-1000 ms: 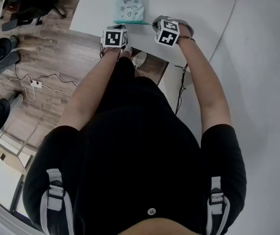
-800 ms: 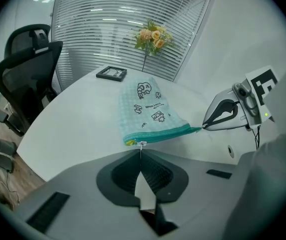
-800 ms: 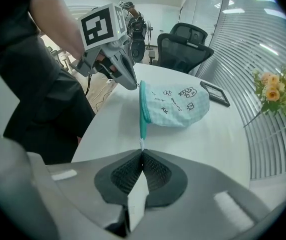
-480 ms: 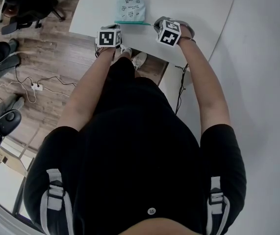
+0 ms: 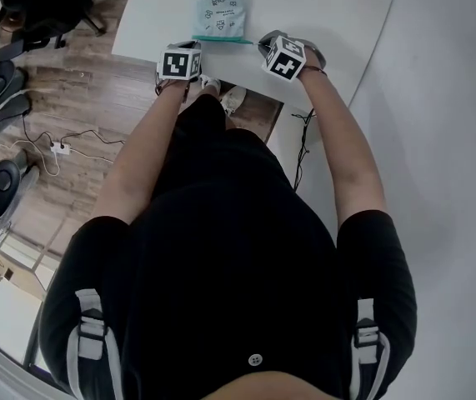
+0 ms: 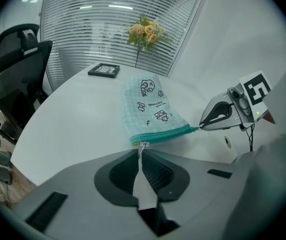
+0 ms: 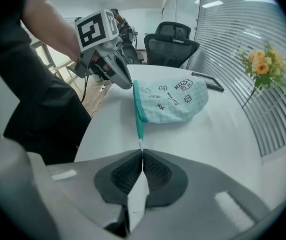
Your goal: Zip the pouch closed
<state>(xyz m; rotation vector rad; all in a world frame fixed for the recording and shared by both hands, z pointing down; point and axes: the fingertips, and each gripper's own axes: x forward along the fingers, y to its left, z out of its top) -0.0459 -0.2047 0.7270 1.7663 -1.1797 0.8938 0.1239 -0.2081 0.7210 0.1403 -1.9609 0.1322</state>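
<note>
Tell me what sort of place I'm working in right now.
Most likely an office or meeting room: a white table, a black office chair beside it, slatted window blinds behind, and flowers at the table's far side.

Pouch on table, one gripper at each end of its zip edge.

The pale checked fabric pouch [image 5: 221,11] lies on the white table [image 5: 329,11] close to its near edge, zip edge towards the person. The left gripper [image 6: 141,152] sits at that edge's left end, jaws opening, with the small metal zip pull [image 6: 142,145] at their tips. The right gripper [image 7: 141,153] sits at the right end, closed on the teal zip tail [image 7: 139,126]. Beyond the pouch a flat dark frame [image 6: 103,70] lies on the table, with a bunch of orange flowers [image 6: 145,31] behind it and to its right, by the slatted blinds [image 6: 92,29]. A black mesh office chair [image 6: 17,69] stands left of the table.
</note>
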